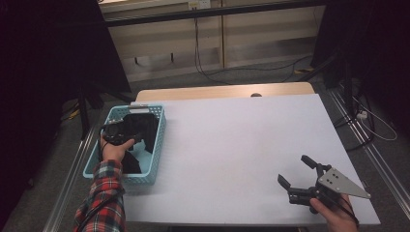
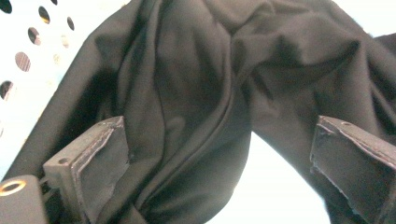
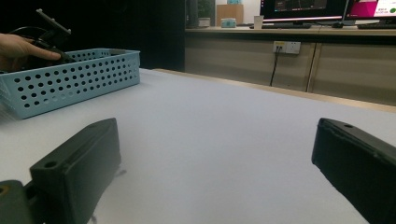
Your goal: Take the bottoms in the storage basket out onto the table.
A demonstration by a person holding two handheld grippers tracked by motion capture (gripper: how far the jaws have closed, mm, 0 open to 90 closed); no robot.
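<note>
Reaching into the light-blue perforated plastic basket [image 1: 155, 145], the left claw [image 1: 126, 137] hangs spread wide over the crumpled black cloth garment [image 2: 196, 93] lying inside, nothing pinched yet. It should sink deeper onto a thick fold before clenching, I reckon. The right claw [image 1: 296, 173] rests released, well apart, low over the white counter [image 1: 232, 140]. Beyond are grey carpet, cables and a dim room.

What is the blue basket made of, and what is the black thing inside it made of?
The blue basket looks like moulded plastic: smooth, pale blue walls with neat rows of round holes. The black thing seems to be soft cloth, thin and matte, since it folds, creases and shows a stitched seam; which fabric is unclear. The left gripper has its jaws open around it.
</note>
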